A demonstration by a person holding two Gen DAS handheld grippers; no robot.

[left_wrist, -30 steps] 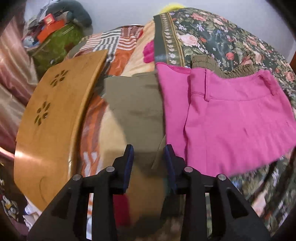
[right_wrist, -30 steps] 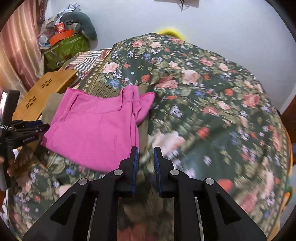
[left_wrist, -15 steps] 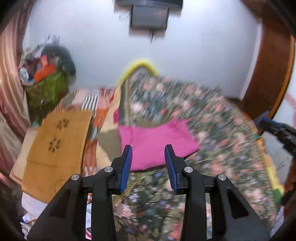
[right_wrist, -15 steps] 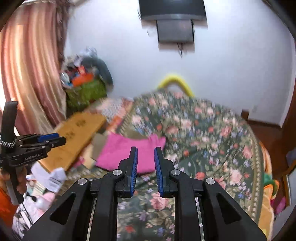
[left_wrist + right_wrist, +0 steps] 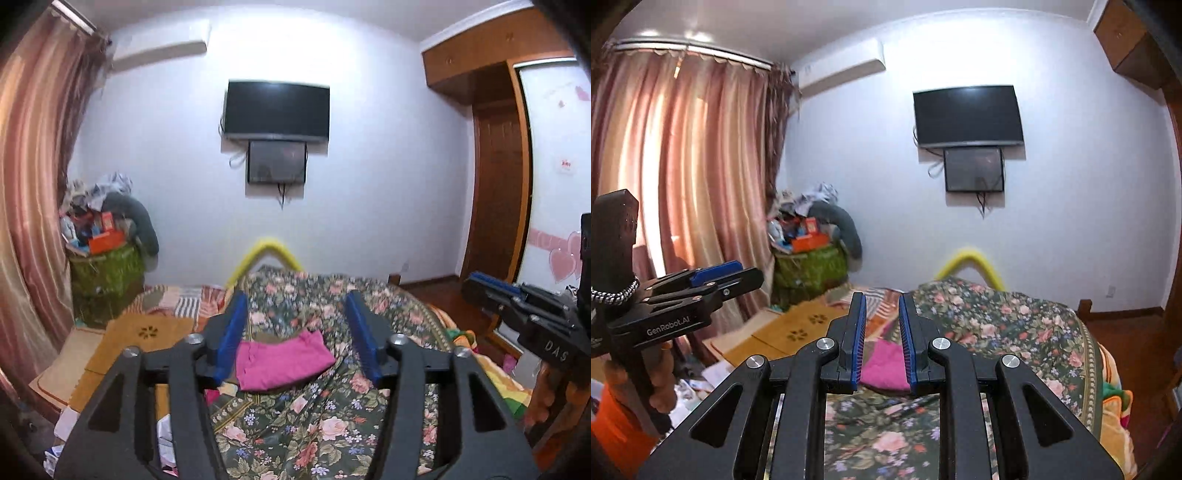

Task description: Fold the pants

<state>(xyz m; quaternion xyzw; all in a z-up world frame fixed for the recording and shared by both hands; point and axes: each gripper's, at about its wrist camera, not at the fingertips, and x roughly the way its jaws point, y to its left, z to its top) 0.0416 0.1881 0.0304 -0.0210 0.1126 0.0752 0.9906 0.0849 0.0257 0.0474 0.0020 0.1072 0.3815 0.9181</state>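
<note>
The folded pink pants (image 5: 282,360) lie on the floral bedspread (image 5: 332,413), on top of an olive garment that mostly hides beneath them. In the right wrist view the pink pants (image 5: 884,363) show between the fingers. My left gripper (image 5: 295,321) is open and empty, held well back from and above the pants. My right gripper (image 5: 881,323) is open with a narrow gap and empty, also well back. Each gripper shows in the other's view: the right gripper (image 5: 517,310) at the right edge, the left gripper (image 5: 701,288) at the left.
A wooden lap table (image 5: 147,336) lies left of the pants at the bed's edge. A green basket piled with clutter (image 5: 107,269) stands in the corner by pink curtains (image 5: 683,184). A TV (image 5: 277,110) hangs on the far wall. A wardrobe (image 5: 517,147) stands right.
Both grippers have pulled far back and up from the pants, and the whole room has come into view. The left jaws have opened wider. The pants lie still and folded.
</note>
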